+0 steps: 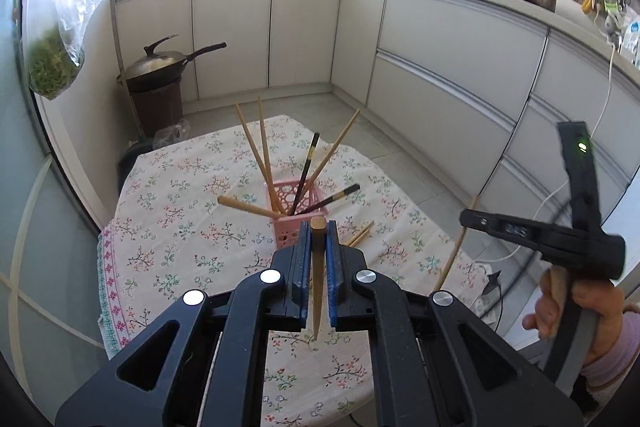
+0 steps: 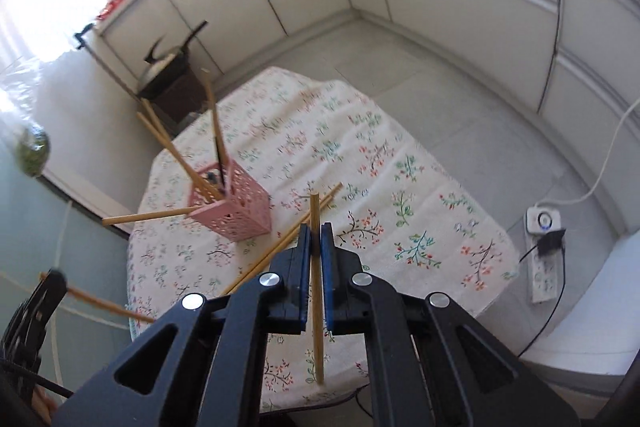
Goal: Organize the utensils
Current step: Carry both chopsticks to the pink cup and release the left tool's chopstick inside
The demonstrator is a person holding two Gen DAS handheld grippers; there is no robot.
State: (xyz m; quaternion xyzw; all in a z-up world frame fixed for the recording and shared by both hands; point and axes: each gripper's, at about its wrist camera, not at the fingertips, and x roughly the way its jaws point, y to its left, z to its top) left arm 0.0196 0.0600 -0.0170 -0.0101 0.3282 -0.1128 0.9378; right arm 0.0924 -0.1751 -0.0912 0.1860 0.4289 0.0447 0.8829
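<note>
A pink perforated basket (image 1: 298, 213) (image 2: 236, 207) stands on the floral tablecloth (image 1: 180, 227) (image 2: 400, 187) with several wooden and black chopsticks leaning out of it. My left gripper (image 1: 318, 229) is shut on a dark brown chopstick (image 1: 318, 279), held above the cloth just short of the basket. My right gripper (image 2: 316, 227) is shut on a pale wooden chopstick (image 2: 317, 287), raised over the table. Two loose pale chopsticks (image 2: 288, 239) (image 1: 360, 234) lie on the cloth beside the basket. Each view shows the other gripper at its edge: the right gripper (image 1: 466, 217) and the left gripper (image 2: 56, 277).
A lidded wok (image 1: 160, 63) sits on a dark bin past the table's far left corner. A bag of greens (image 1: 52, 67) hangs at the left. White cabinets (image 1: 440, 67) ring the room. A power strip (image 2: 544, 267) lies on the floor at right. A hand (image 1: 592, 311) grips the right tool.
</note>
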